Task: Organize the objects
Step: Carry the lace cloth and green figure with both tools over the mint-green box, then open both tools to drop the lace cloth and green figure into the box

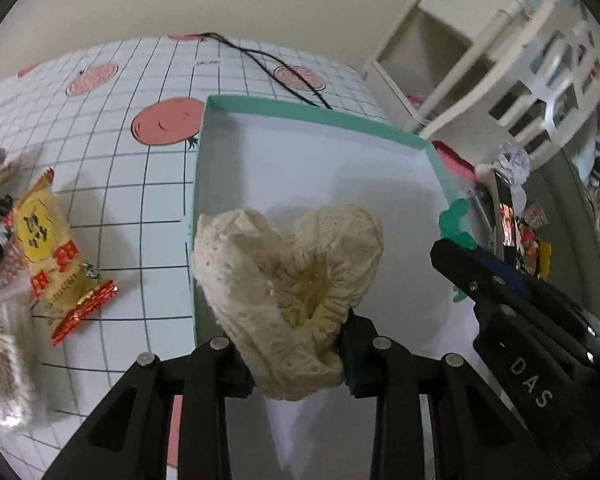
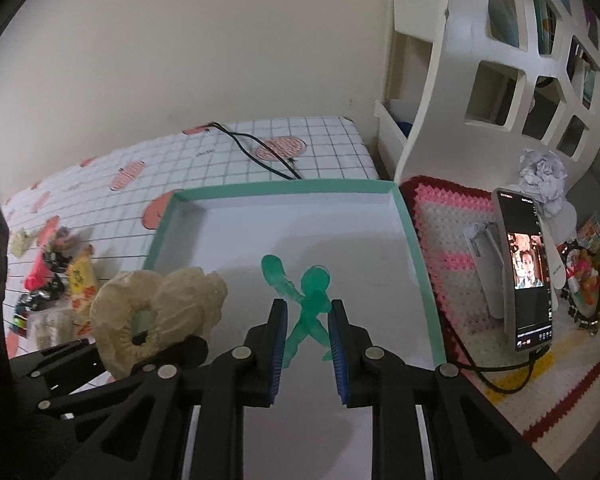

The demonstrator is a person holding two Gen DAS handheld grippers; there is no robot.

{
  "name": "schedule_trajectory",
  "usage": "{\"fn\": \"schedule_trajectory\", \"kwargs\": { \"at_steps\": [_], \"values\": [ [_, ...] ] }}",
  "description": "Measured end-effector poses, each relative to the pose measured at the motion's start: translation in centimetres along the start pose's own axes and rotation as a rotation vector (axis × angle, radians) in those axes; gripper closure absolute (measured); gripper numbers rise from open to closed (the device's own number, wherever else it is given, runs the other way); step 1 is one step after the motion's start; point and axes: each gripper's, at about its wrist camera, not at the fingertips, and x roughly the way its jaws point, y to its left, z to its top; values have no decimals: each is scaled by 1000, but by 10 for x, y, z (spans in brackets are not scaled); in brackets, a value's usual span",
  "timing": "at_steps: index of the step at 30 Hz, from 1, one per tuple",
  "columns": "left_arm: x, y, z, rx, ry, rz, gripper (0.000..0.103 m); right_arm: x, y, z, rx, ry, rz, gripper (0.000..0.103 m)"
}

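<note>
My left gripper point(image 1: 296, 348) is shut on a cream lace scrunchie point(image 1: 288, 276) and holds it over the near left part of a shallow box with a teal rim point(image 1: 320, 114) and white floor. My right gripper point(image 2: 306, 320) is shut on a translucent green toy figure point(image 2: 310, 300), held above the box's white floor point(image 2: 300, 224). The scrunchie point(image 2: 160, 308) and left gripper also show at the left of the right wrist view. The right gripper point(image 1: 500, 280) shows at the right of the left wrist view, with the green figure point(image 1: 454, 220) at its tip.
Snack packets point(image 1: 56, 256) and small items point(image 2: 56, 276) lie in a pile left of the box on a grid-pattern cloth point(image 1: 140, 184). A black cable point(image 2: 260, 148) lies behind the box. A phone on a stand point(image 2: 526, 268), a crochet mat point(image 2: 452, 232) and a white shelf point(image 2: 500, 72) are at the right.
</note>
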Motion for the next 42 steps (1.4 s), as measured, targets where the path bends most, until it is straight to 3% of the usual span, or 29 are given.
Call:
{"fn": "schedule_trajectory", "kwargs": {
  "at_steps": [16,32,35,37,42],
  "values": [
    [-5,16,9,-91,-50,38,69,38,3,9,-1,40,-13,80],
    [-7,11,10,-112,-14,32,51,41,0,16,25,50,-20,80],
    [-9,12,11,-122,-10,22,48,38,-1,17,25,38,-22,76],
    [-10,12,12,-129,-9,18,46,36,-4,19,34,34,-21,67],
    [-19,8,16,-130,-25,-3,44,29,-8,24,53,22,-4,67]
  ]
}}
